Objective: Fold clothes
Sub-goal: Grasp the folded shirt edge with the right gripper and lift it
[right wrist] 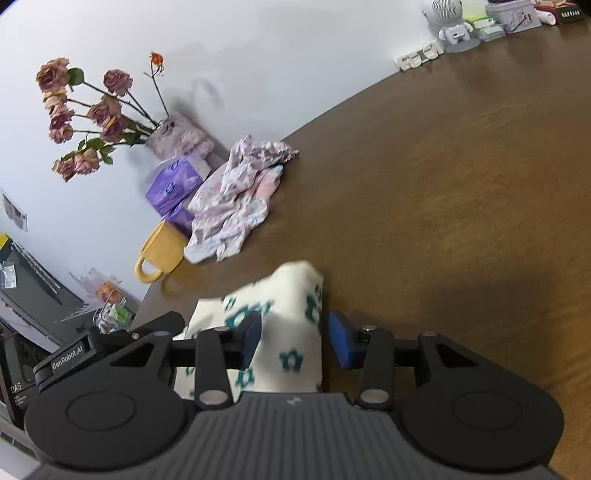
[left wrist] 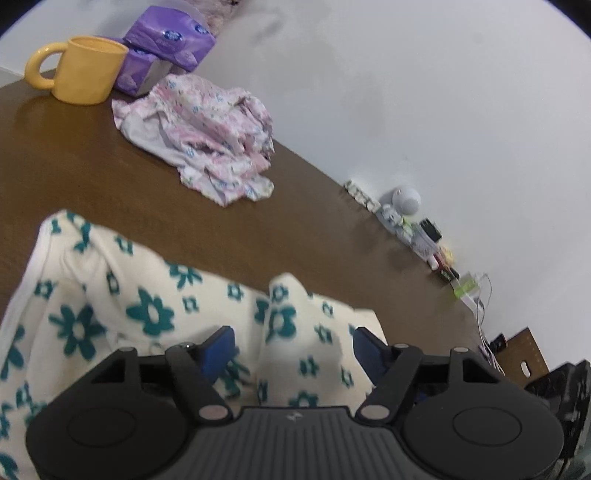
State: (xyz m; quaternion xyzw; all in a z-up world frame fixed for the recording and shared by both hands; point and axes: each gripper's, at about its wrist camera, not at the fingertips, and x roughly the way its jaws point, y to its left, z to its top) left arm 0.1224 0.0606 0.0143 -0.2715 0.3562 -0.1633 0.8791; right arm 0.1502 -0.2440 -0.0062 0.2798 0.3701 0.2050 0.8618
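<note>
Our left claw (left wrist: 291, 349) stands wide open, its blue pads (left wrist: 218, 349) well apart, with a raised ridge of the cream garment with teal flowers (left wrist: 110, 295) running up between them; neither pad presses on the cloth. The garment spreads away from this claw toward the left of its view, lying on the brown tabletop (left wrist: 110, 177).

Our right claw (right wrist: 295, 341) is partly open. A lifted fold of the same flowered garment (right wrist: 291, 332) stands between its pads; the left pad (right wrist: 251, 341) sits against the cloth, while the right pad (right wrist: 341, 345) stands just clear of it, so this claw has no hold on it.

Farther out on the tabletop, well apart from the flowered garment, a crumpled pink and white printed garment (left wrist: 207, 136) lies in a heap. Just beside it stand a yellow mug (left wrist: 85, 70) and purple tissue packs (left wrist: 166, 40), the packs touching the heap's far edge. In the right view, a vase of dried roses (right wrist: 88, 110) stands behind the packs against the white wall (right wrist: 258, 55). Along the wall's foot, a small white robot figure (right wrist: 448, 22) stands among blurred small boxes.
</note>
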